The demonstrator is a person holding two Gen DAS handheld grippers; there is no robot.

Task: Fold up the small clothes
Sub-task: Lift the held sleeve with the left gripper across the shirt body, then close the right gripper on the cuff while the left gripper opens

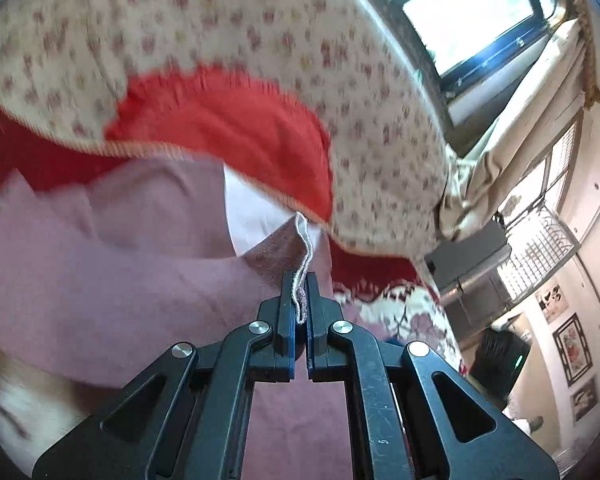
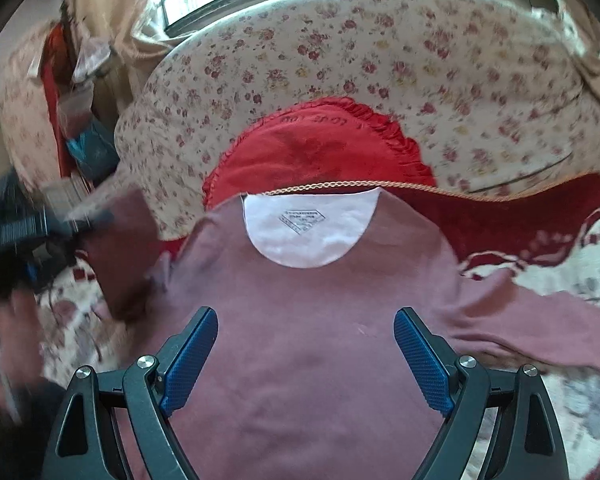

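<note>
Lying on a floral bedspread (image 2: 400,60) by the window (image 1: 472,12), the mauve shirt (image 2: 300,340) — left tongs (image 1: 299,300) clamped on its hem, right tongs (image 2: 306,344) apart.

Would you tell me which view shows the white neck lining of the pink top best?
The right wrist view: the white neck lining lies flat, whole, its printed label visible. The left wrist view shows only a blurred sliver of it.

A mauve long-sleeved top (image 2: 308,344) lies spread flat, its white neck lining (image 2: 306,230) toward the red cushion (image 2: 320,152); one sleeve edge (image 1: 302,280) is lifted.
</note>
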